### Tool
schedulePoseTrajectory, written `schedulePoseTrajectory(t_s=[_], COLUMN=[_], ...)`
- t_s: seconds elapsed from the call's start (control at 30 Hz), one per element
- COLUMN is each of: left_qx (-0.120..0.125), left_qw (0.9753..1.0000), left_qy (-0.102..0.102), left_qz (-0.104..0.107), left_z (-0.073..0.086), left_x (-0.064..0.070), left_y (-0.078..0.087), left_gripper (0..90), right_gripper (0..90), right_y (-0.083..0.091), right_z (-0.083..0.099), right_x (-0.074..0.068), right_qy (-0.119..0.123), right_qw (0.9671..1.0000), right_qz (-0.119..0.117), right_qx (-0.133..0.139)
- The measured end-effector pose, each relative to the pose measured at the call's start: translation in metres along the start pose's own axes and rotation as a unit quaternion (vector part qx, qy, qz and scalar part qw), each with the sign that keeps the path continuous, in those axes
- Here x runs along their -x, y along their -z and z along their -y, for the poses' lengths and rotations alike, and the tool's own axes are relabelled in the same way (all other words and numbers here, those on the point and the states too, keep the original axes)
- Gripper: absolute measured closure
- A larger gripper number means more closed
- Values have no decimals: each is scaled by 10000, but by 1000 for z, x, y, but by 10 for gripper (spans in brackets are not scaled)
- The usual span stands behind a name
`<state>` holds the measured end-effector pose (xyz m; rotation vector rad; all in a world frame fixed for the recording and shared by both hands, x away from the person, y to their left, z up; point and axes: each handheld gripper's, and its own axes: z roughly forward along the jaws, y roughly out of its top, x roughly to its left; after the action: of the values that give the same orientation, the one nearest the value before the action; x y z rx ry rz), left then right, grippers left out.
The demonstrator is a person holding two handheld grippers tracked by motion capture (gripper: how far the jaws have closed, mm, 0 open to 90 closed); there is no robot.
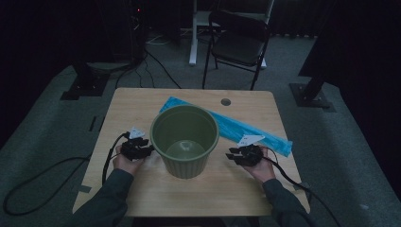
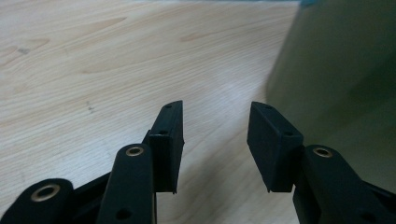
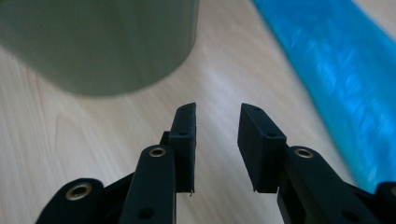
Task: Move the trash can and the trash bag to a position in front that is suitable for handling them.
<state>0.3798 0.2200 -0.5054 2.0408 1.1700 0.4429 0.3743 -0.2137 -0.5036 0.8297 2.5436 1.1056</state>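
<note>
My left gripper point(image 1: 142, 147) sits low on the worktop point(image 1: 142, 189), just beside the pot point(image 1: 185, 140) on its left wall. Fingers point(image 2: 169, 140) spread, nothing between them, bare wood under the gap. In the left gripper view the pot point(image 2: 336, 84) wall is just off my right finger; I can't tell if it touches.

My right gripper point(image 1: 239, 156) is on the other side, near the pot but a bit farther off. Fingers point(image 3: 184, 140) also spread and empty. The right gripper view has the pot point(image 3: 102, 42) base ahead to one side and the blue bag point(image 3: 336, 79) on the other.

Pot stands upright mid-worktop, empty as far as I see, its far rim over the bag point(image 1: 255, 132), which lies flat and slanted behind it.

Risks, my guess:
- Neither gap lines up with the pot rim or wall. Closing now pinches air.
- Pot is wide and tapers to the base. Squeezing from outside low down, it could slip up and out, or tip.
- Uneven push from the two sides would skid it on the smooth wood, back onto the bag.
- Thin slick bag: right fingers may snag or drag it if I go for it flat.
- Dim light, wall edges hard to judge.
</note>
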Motion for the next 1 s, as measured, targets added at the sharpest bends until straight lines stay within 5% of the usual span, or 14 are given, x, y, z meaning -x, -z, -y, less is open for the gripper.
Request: schedulePoseTrajectory(t_s=[0.33, 0.73, 0.83, 1.0], left_qx=[137, 256, 263, 260], left_qw=[9998, 9993, 9994, 9994], left_qy=[5, -12, -5, 15], left_qz=[159, 256, 244, 217], left_z=[-2, -3, -2, -2], left_x=[3, 3, 2, -1], left_y=[4, 6, 6, 7], left_gripper=[552, 543, 543, 543], right_gripper=[666, 661, 645, 600], right_y=[-14, -23, -23, -19], right_z=[-38, -50, -51, -42], right_x=[-8, -20, -20, 3], right_qy=[38, 83, 152, 140], right_qw=[9996, 9988, 9991, 9993], right_qz=[-29, -312, -240, 322], right_qx=[262, 380, 324, 100])
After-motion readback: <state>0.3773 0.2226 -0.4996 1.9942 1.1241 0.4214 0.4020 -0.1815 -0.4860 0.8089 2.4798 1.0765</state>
